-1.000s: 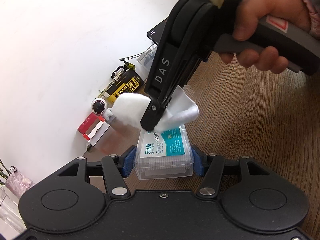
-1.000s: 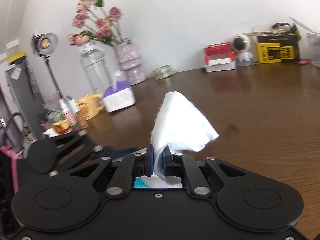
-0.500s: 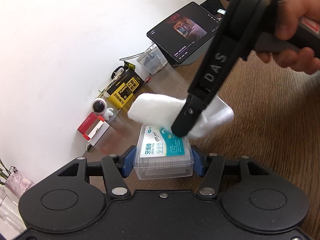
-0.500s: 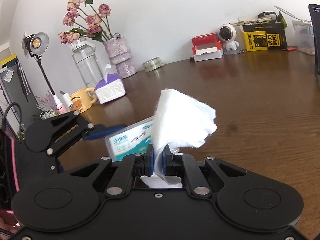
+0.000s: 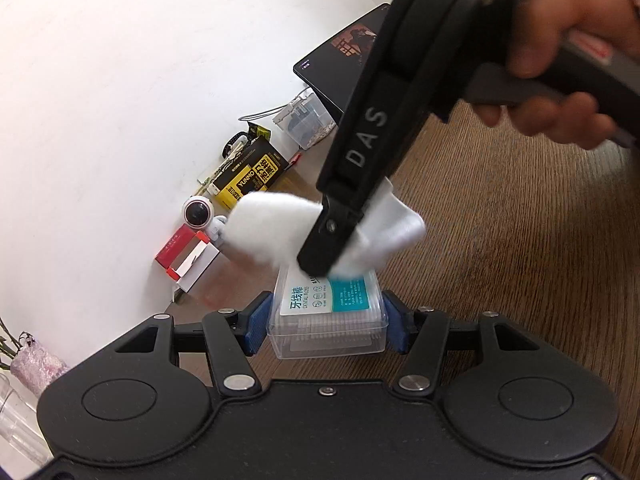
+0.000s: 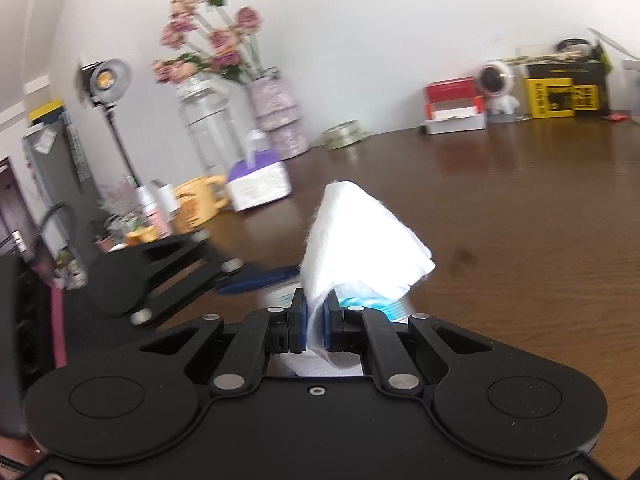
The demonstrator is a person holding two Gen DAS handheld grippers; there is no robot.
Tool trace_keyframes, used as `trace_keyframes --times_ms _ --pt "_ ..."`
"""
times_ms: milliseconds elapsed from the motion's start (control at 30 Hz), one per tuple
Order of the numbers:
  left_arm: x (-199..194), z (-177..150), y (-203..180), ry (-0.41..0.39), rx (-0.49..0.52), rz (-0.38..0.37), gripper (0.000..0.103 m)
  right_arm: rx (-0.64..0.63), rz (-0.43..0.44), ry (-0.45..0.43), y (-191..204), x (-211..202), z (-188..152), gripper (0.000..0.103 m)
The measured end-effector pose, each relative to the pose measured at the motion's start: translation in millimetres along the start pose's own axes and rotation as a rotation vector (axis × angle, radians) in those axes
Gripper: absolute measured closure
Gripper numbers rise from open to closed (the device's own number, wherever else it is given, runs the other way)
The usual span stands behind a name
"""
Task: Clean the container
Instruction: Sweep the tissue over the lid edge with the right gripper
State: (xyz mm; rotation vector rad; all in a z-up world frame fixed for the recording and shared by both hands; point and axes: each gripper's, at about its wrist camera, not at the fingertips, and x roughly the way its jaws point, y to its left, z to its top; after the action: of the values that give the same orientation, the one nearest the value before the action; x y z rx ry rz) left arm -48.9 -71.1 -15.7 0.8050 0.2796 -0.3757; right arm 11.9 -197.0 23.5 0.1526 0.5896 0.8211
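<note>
A clear plastic floss-pick container (image 5: pixel 328 316) with a white and teal label sits between the blue pads of my left gripper (image 5: pixel 326 322), which is shut on its two sides. My right gripper (image 6: pixel 316 324) is shut on a white wipe (image 6: pixel 360 252). In the left wrist view that right gripper (image 5: pixel 328 256) comes down from the upper right, held by a person's hand (image 5: pixel 560 56), and presses the wipe (image 5: pixel 272 228) on the far end of the container's lid. In the right wrist view only a teal edge of the container (image 6: pixel 372 306) shows under the wipe.
A brown wooden table (image 5: pixel 520 280) lies below. Along the wall stand a red and white box (image 5: pixel 188 256), a small white camera figure (image 5: pixel 198 214), a yellow and black box (image 5: pixel 252 178) and a tablet (image 5: pixel 340 60). A tissue box (image 6: pixel 258 184), yellow mug (image 6: pixel 198 204) and flower vase (image 6: pixel 276 116) stand left.
The right gripper with the wipe slid right along the lid half a second ago and has come back left over the container's far end. The left gripper and container have not moved.
</note>
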Motion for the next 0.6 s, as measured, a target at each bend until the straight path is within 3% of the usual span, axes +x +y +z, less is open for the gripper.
trace_keyframes --times_ms 200,433,600 --pt "-5.0 -0.6 -2.5 0.0 -0.001 -0.001 0.047 0.023 -0.05 0.002 -8.7 -1.5 -4.9 0.095" --pt "-9.6 -1.1 0.4 0.0 -0.002 -0.002 0.047 -0.005 0.063 0.031 23.6 -5.1 -17.5 0.095" --pt "-13.9 -1.5 0.2 0.0 -0.002 -0.003 0.047 -0.011 0.061 0.028 22.9 -1.7 -11.4 0.096"
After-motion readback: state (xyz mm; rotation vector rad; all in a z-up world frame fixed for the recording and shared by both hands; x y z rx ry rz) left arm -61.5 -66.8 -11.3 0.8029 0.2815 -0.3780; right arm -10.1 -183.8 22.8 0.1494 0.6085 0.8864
